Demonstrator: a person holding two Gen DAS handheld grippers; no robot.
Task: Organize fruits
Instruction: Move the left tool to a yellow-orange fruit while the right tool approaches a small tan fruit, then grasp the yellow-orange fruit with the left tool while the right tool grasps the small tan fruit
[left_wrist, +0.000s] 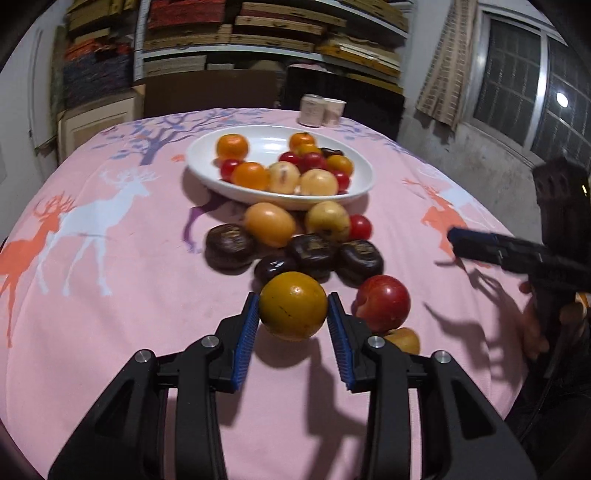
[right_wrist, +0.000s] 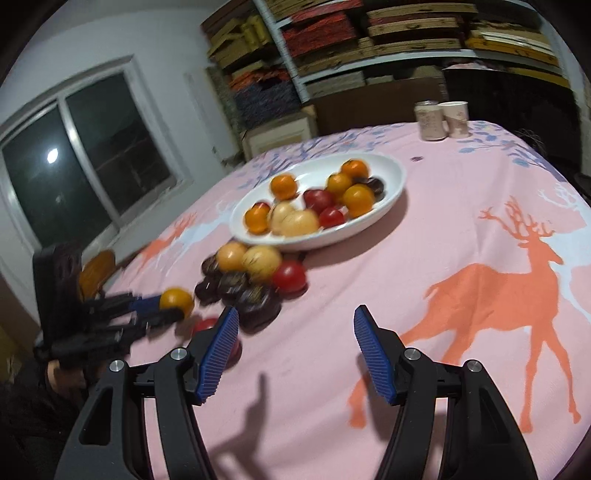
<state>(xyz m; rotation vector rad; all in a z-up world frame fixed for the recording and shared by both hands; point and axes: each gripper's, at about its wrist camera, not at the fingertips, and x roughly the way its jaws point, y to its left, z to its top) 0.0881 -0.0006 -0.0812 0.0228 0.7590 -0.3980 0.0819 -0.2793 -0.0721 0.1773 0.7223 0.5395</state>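
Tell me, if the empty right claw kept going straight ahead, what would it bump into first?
Probably only the pink tablecloth: the right claw aims at bare cloth, right of the dark fruits. Depth is hard to judge.

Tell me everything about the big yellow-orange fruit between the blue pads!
The yellow-orange fruit is round, smooth and shiny, deep yellow with a few small dark marks. It sits between the ridged blue pads of the left gripper, which press its two sides. It is near the pink tablecloth, in front of the dark fruits, left of a red fruit.
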